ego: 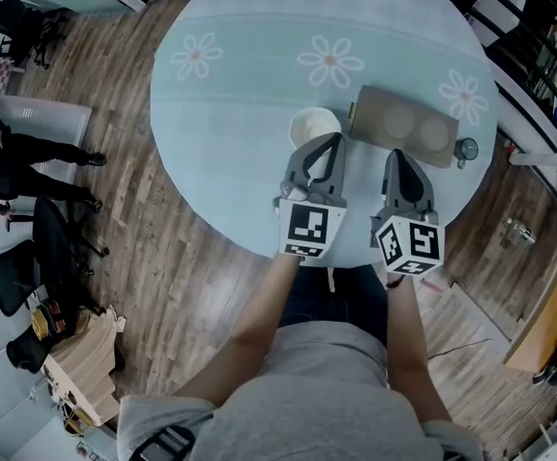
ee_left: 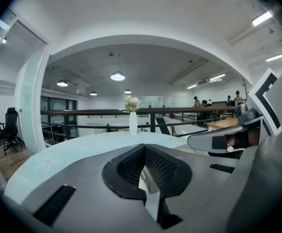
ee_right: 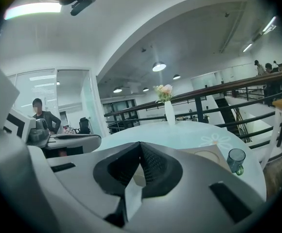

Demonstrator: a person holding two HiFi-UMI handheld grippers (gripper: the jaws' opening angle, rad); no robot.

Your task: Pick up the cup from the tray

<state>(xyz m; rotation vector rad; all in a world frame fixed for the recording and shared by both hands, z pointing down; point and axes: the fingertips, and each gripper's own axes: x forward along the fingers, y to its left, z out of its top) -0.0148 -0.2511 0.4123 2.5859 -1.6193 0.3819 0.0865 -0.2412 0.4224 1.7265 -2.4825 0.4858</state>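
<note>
Left hand-held gripper point(ego: 328, 142) and right hand-held gripper point(ego: 396, 158): jaws together, nothing between them. White cup point(ego: 314, 126) just ahead of the left; cardboard tray point(ego: 403, 128) ahead of the right.

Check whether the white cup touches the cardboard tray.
Apart. Head view shows a strip of tablecloth between the white cup and the cardboard tray.

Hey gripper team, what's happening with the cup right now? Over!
Left gripper, right gripper: both shut, empty. White cup beside the tray, just ahead of left gripper, untouched. Nothing blocking it.
</note>
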